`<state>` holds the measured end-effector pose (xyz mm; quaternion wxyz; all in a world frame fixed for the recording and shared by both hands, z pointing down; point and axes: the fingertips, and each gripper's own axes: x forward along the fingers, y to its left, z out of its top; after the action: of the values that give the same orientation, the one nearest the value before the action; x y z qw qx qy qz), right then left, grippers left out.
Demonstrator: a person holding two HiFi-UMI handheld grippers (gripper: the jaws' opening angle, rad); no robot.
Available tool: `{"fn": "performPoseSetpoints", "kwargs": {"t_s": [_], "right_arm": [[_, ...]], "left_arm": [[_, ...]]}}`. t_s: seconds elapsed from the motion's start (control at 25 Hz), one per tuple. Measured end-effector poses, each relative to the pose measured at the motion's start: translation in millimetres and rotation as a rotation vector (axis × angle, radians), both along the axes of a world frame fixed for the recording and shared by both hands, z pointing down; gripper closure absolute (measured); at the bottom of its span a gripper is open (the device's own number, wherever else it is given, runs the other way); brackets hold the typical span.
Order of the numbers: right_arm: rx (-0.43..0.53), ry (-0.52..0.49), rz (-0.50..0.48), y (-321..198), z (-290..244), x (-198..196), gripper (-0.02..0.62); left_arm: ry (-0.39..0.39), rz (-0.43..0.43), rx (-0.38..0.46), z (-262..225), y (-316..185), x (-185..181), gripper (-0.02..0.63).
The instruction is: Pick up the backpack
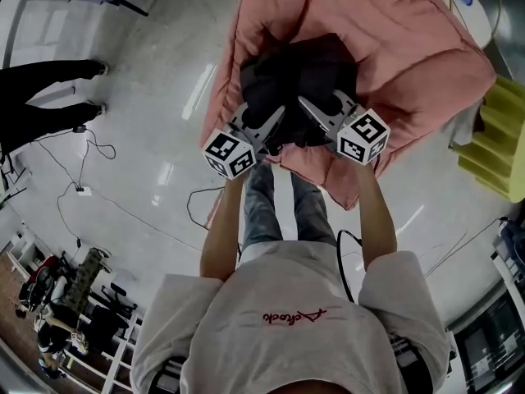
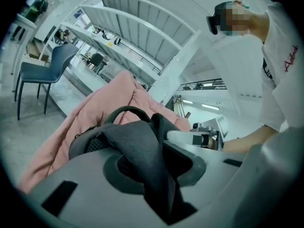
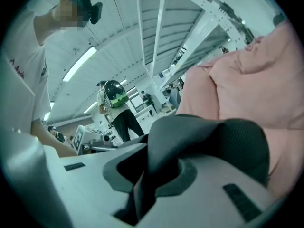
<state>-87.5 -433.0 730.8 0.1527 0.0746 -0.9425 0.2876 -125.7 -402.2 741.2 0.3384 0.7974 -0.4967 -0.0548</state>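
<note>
A black backpack (image 1: 299,76) lies on a pink padded cushion seat (image 1: 410,48). My left gripper (image 1: 267,125) reaches into its near edge from the left and my right gripper (image 1: 316,112) from the right, close together. In the left gripper view the jaws (image 2: 156,172) are shut on a dark grey backpack strap (image 2: 137,146), with the carry loop (image 2: 126,110) and the pink cushion (image 2: 95,108) behind. In the right gripper view the jaws (image 3: 152,175) pinch a folded strap (image 3: 166,137) with mesh padding (image 3: 242,141).
Someone's dark legs (image 1: 41,97) stand on the glossy floor at left, with cables (image 1: 82,191) nearby. A yellow object (image 1: 500,138) sits right of the seat. A blue chair (image 2: 42,70) stands left of the cushion. Another person (image 3: 116,108) stands far off.
</note>
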Motion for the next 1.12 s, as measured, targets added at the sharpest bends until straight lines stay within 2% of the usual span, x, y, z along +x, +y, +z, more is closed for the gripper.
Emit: {"fn": "performPoseSetpoints", "kwargs": {"t_s": [0.12, 0.24, 0.36, 0.52, 0.64, 0.92, 1.12], "right_arm": [[0.063, -0.017, 0.101, -11, -21, -4, 0.532], [0.110, -0.015, 0.161, -24, -35, -4, 0.534], [0.121, -0.015, 0.197, -27, -40, -2, 0.535], [0.109, -0.034, 0.223, -25, -42, -2, 0.537], [0.080, -0.057, 0.212, -23, -41, -8, 0.535], [0.016, -0.081, 0.084, -25, -25, -34, 0.526], [-0.114, -0.119, 0.057, -28, -19, -40, 0.512]], "left_arm": [[-0.028, -0.039, 0.015, -10, -6, -10, 0.498], [-0.040, -0.070, 0.020, -15, -12, -11, 0.512], [-0.006, -0.088, 0.031, -20, -13, -7, 0.518], [0.054, -0.070, 0.052, -22, -11, -4, 0.518], [0.085, -0.069, 0.062, -21, -14, -1, 0.518], [0.084, -0.047, 0.077, -18, -15, -4, 0.520], [0.090, -0.050, 0.081, -16, -17, -5, 0.520]]}}
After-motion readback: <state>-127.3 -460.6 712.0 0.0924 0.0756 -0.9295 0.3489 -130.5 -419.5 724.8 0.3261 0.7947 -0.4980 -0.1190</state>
